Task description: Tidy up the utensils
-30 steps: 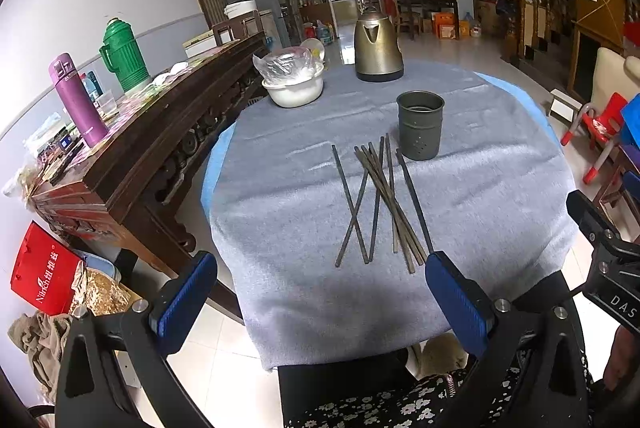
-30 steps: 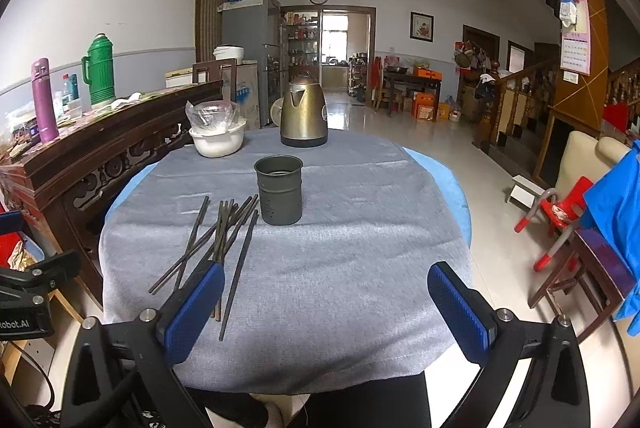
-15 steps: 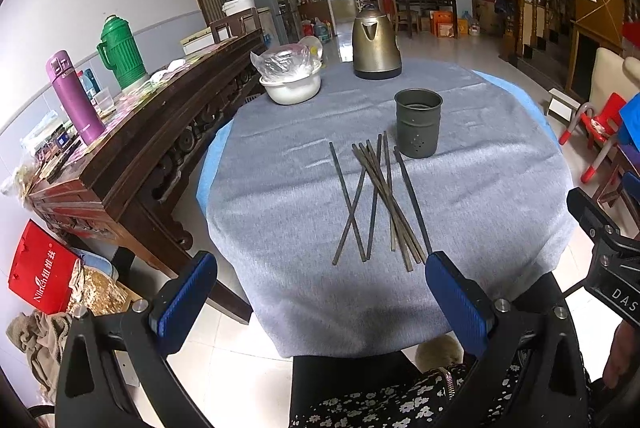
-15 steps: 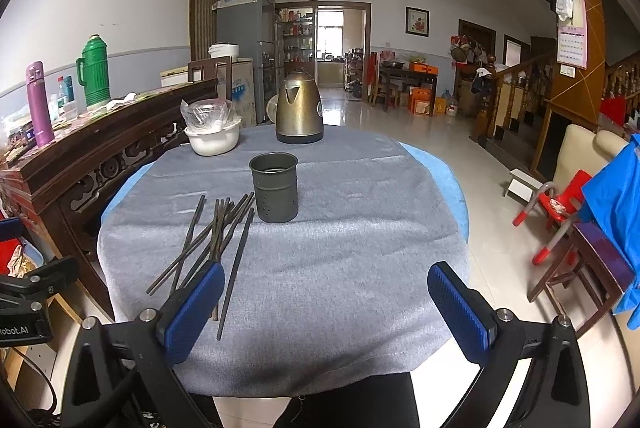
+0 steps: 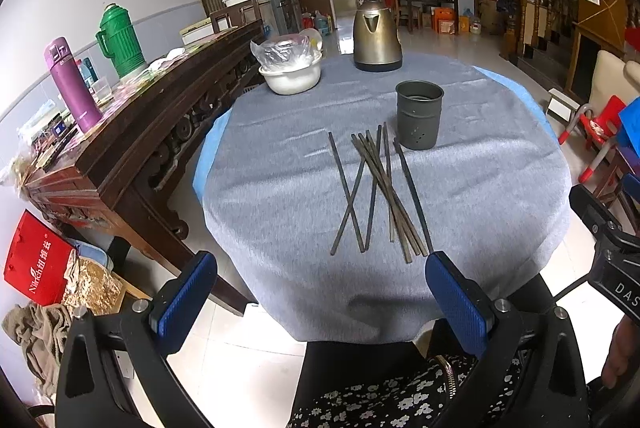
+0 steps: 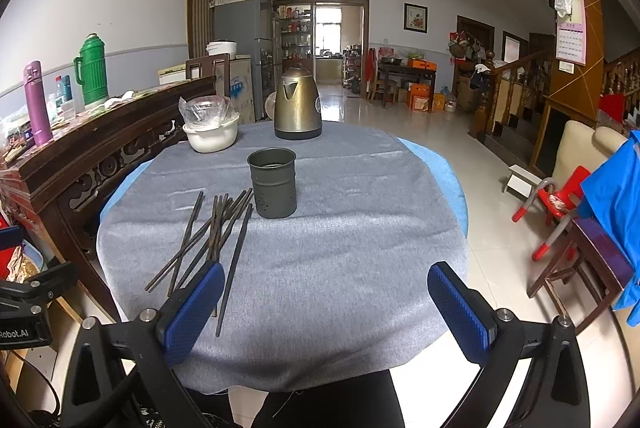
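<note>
Left gripper: the left gripper (image 5: 320, 292), with black arms and blue textured pads, is held wide apart above the near edge of the table; nothing is gripped between its pads.
Right gripper: the right gripper (image 6: 324, 302), of the same black and blue build, is likewise spread wide and nothing is held by it; its left pad (image 6: 192, 310) is seen over the near ends of some of the sticks, but contact cannot be judged.
Utensils: a loose bundle of long, thin, dark metal chopsticks (image 5: 378, 190) is laid flat on the cloth, several crossed over one another, their far ends pointed toward the holder.
Holder: a dark grey cylindrical metal utensil cup with small holes in its wall (image 5: 419, 115) is stood upright just beyond the far ends of the chopsticks; no utensil can be seen in it.
Table: a round table covered by a grey cloth over a blue underlay (image 5: 500, 188) is seen from its near edge.
Far side of table: a bronze-coloured electric kettle (image 5: 377, 35) and a white bowl covered by a clear plastic bag (image 5: 290, 72) are placed well apart from the chopsticks.
Side: a dark carved wooden sideboard (image 5: 132, 132) is set left of the table, with a green thermos jug (image 5: 120, 40) and a purple flask (image 5: 72, 84) stood on it.
</note>
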Available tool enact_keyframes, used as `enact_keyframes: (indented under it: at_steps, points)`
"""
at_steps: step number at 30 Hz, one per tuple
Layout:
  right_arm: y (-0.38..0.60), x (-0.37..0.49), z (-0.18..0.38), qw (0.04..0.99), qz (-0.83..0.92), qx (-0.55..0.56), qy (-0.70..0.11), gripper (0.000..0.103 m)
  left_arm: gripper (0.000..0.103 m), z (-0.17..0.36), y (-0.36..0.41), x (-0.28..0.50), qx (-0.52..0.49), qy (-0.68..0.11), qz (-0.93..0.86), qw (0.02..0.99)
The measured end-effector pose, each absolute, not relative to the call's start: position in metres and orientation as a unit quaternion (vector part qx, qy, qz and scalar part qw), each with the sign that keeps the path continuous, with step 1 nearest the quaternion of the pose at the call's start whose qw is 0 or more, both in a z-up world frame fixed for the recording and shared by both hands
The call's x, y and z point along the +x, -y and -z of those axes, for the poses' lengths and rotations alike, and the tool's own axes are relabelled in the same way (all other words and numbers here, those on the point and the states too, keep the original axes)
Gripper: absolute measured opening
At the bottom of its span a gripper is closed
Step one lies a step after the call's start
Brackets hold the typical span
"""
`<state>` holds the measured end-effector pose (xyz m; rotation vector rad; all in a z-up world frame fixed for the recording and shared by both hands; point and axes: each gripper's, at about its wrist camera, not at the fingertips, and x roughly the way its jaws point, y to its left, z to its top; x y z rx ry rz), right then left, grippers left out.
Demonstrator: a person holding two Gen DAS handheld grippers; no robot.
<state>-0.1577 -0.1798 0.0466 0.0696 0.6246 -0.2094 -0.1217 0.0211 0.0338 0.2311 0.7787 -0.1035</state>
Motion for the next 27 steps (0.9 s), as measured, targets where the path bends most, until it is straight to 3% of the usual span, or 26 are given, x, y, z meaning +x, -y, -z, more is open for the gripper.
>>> enact_keyframes:
  at_steps: [19, 27]
  points:
    - [0.169, -0.14, -0.035, 0.939, 0.084, 0.03, -0.332, 0.103, 0.103, -0.02, -0.037, -0.109, 0.088, -0.406, 0.057, 0.908]
    - [0.173, -0.062, -0.019, 0.922, -0.014, 0.079, -0.378, 0.103, 0.103, -0.013, -0.052, -0.044, 0.098, -0.407, 0.027, 0.908]
